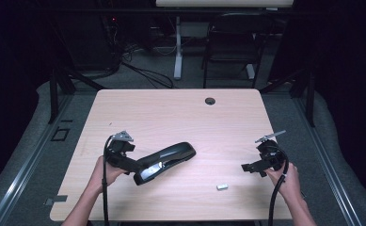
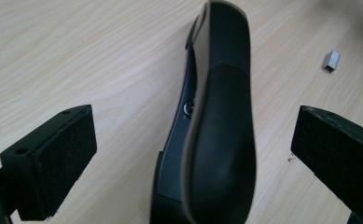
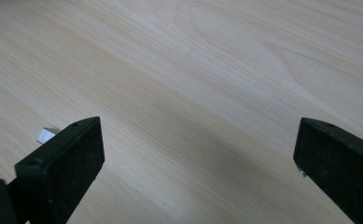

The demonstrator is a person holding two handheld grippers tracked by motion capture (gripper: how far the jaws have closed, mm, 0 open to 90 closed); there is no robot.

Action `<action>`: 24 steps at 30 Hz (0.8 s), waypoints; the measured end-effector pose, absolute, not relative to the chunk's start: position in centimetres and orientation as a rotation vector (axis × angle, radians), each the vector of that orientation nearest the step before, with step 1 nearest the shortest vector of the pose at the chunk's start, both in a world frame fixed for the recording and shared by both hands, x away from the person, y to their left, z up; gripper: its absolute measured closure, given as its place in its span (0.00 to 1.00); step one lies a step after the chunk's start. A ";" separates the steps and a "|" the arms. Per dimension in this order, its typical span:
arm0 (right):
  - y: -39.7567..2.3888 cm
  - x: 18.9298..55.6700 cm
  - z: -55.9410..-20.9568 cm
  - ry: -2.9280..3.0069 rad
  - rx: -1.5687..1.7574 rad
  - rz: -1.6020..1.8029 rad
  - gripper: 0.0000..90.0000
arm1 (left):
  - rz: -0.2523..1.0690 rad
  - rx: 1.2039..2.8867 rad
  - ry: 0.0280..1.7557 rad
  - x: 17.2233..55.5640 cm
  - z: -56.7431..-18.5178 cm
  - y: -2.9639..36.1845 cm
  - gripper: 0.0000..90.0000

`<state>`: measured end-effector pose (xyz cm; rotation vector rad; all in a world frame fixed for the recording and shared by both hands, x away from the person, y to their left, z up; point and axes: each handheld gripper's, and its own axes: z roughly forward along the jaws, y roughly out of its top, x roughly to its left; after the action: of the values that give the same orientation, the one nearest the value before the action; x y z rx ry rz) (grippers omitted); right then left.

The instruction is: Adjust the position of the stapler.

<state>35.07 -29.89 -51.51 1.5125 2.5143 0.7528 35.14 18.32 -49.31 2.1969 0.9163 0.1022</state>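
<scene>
I have the left claw (image 2: 193,154) spread wide, its two black pads well apart on either side of the long black plastic stapler with its curved glossy top (image 2: 219,126); neither pad touches it. That stapler (image 1: 164,161) lies flat on the pale wood-grain bench (image 1: 171,113), a little left of the middle and toward the near edge, angled with its far end pointing away to the right. I judge I am straddling its near end so that closing would pinch it across its width. My right claw (image 3: 195,172) is spread too and holds nothing, hovering over bare wood near the right edge (image 1: 253,167). A small silver metal block, probably a strip of staples (image 1: 222,187), sits near the front edge between both claws, just beside my right claw's left pad (image 3: 46,135)
</scene>
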 end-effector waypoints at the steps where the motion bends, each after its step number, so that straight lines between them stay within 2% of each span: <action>1: -29.8 35.1 -51.6 2.523 1.514 0.753 0.02 | 0.097 2.202 0.910 35.1 -49.4 18.1 0.01; 3: -29.7 35.2 -51.7 2.526 1.517 0.748 0.02 | 0.079 2.214 0.890 35.0 -49.5 17.7 0.03; 4: -29.6 35.2 -51.9 2.526 1.529 0.741 0.02 | 0.067 2.223 0.875 35.0 -49.7 17.6 0.18; 6: -29.5 35.2 -51.8 2.535 1.524 0.737 0.02 | 0.059 2.259 0.864 34.9 -50.1 17.1 0.19; 14: -29.4 35.2 -51.9 2.543 1.517 0.723 0.03 | 0.080 2.250 0.886 34.8 -50.2 16.9 0.40; 15: -29.3 35.2 -51.9 2.536 1.524 0.714 0.06 | 0.084 2.241 0.886 34.8 -50.2 17.0 0.44; 20: -29.3 35.1 -51.8 2.535 1.520 0.706 0.06 | 0.100 2.225 0.880 34.7 -50.3 17.1 0.53; 21: -29.3 35.1 -51.8 2.537 1.520 0.704 0.06 | 0.117 2.227 0.879 34.6 -50.2 17.1 0.59; 24: -29.4 35.1 -51.7 2.541 1.516 0.695 0.06 | 0.134 2.241 0.870 34.6 -50.2 17.0 0.59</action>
<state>35.13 -29.35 -51.69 1.5160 2.5409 0.6947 34.55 16.98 -50.24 2.2408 0.8700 0.1336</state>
